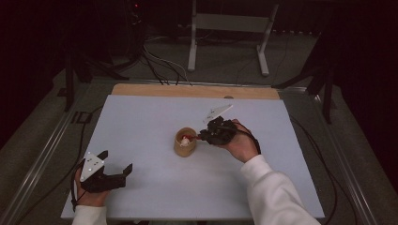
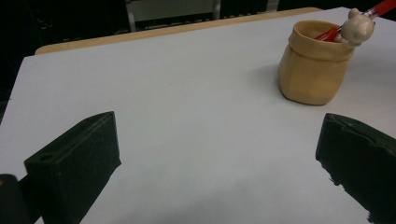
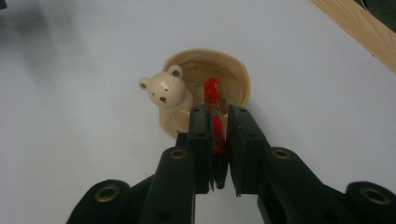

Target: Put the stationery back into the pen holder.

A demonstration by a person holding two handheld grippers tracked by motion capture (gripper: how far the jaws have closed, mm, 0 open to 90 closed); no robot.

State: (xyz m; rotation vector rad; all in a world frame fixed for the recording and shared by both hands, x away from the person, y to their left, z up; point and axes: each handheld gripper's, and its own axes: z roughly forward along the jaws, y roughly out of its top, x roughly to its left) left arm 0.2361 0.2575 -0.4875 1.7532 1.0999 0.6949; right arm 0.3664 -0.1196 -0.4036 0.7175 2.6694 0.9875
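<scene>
Two hand-held grippers are at work: the right hand-held gripper (image 3: 218, 140) has its jaws clamped on a red pen (image 3: 214, 109), while the left hand-held gripper (image 1: 109, 176) rests near the front edge of the white tabletop (image 1: 141, 126) with its jaws wide apart and nothing between them. The pen's tip points into a small tan pot (image 3: 210, 70) standing near the middle of the tabletop, its lower end just inside the mouth.

What could go wrong: the pot looks light and soft-walled, so a sideways push from the pen against the rim could tip or slide it, with no other support steadying it. Letting go too high could make the pen bounce out.

The pen is slim, glossy red, with a cream bear figure (image 3: 166, 93) that seems attached near its top, though the joint is hidden.
</scene>
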